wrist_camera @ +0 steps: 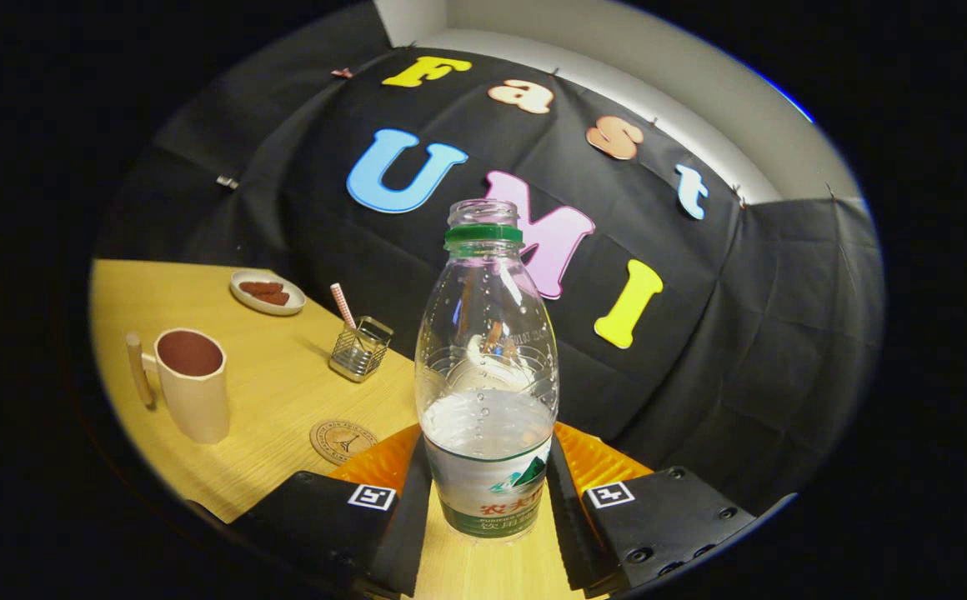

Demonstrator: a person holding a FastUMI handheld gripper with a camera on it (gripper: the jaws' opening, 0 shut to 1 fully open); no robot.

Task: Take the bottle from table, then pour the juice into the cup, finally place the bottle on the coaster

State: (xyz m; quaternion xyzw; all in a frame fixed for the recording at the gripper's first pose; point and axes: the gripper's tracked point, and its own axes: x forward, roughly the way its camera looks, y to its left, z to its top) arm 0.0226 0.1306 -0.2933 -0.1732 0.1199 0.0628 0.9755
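Fingers: both of my gripper's (pixel 488 492) fingers press the lower sides of the clear plastic bottle with the green neck ring (pixel 487 367), one on each flank of its label, so I am clamped on it.
Grip height: low on the body, I judge to keep the open neck free for pouring.
Bottle: upright between the fingers, no cap on, about a third full of clear liquid; its base looks to be on or just above the light wooden table (pixel 283 392), and I cannot tell which.
Coaster: round cork coaster with a printed emblem (pixel 342 440) lies just left of my left finger, bare, likely kept close for the last step.
Cup: cream mug with a side handle and dark inside (pixel 192 383) stands farther left, upright, mouth open to receive.
Beyond: small wire holder with a striped straw (pixel 359 347), then a white dish of brown pieces (pixel 267 292), far left.
Hard to tell: the label's sides are hidden behind my fingers; the mug's contents are unclear.
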